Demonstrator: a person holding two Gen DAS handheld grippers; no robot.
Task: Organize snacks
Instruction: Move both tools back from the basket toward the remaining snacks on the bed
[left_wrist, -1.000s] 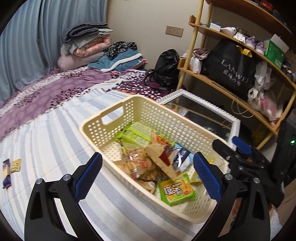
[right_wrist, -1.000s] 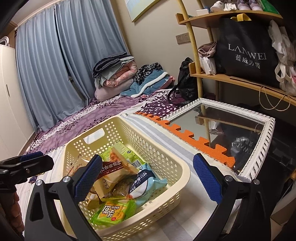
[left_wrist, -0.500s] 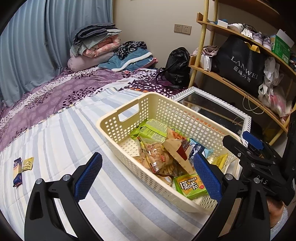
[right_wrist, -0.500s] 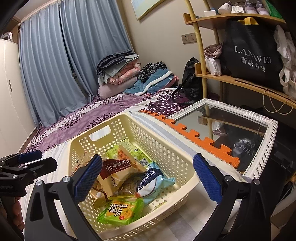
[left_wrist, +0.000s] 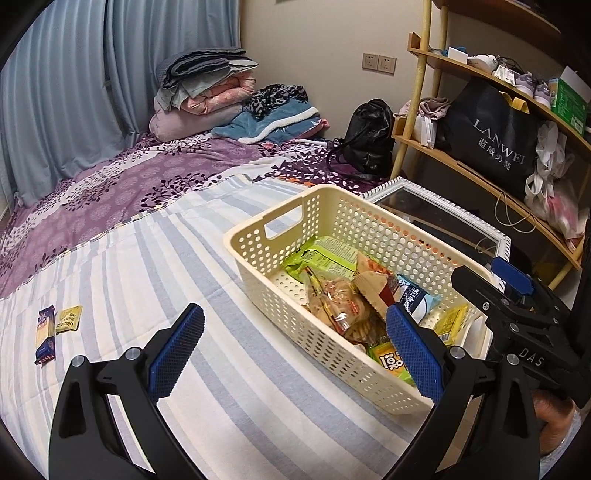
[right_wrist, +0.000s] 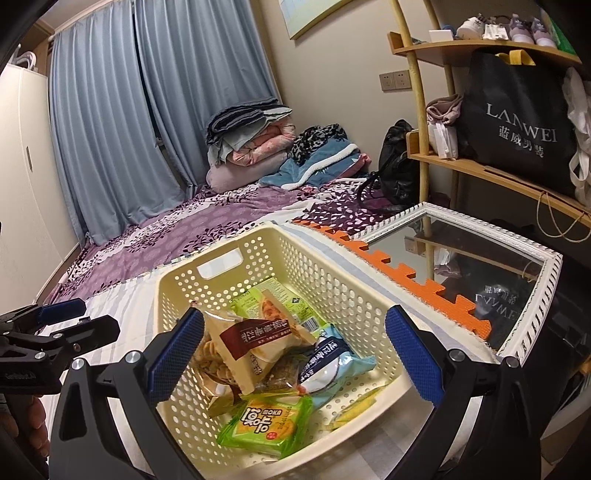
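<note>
**Ana:** Both sets of jaws are spread wide with nothing between them. Left gripper (left_wrist: 291, 354) hangs over the striped sheet (left_wrist: 184, 258) low in its frame; right gripper (right_wrist: 295, 354) sits over the near end of the basket (right_wrist: 369, 302).

**Ben:** Where are the snacks?

**Ana:** Most are heaped in the cream basket at centre right of the left view: a green pack (left_wrist: 325, 254) at the far end, a clear bag of crackers (left_wrist: 338, 306), a light blue pouch (left_wrist: 417, 295), and a green biscuit pack (right_wrist: 269, 424) at the near end. Two are not in it: a dark blue bar (left_wrist: 45, 334) and a small yellow packet (left_wrist: 68, 318), just beside each other at the far left edge of the left view, well apart from the basket.

**Ben:** So the left one fetches those?

**Ana:** That's my reading. I'd swing it to frame left, come down over the blue bar with the pads across its narrow width, and close gently: it lies flat on soft bedding, so pressing down may bury it or pinch the sheet too.

**Ben:** And the yellow packet?

**Ana:** Close enough to be caught by accident. Approach from the bar's outer side, or take them one at a time.

**Ben:** The right gripper?

**Ana:** Keep it clear of the basket mouth, so the drop has room.
</note>
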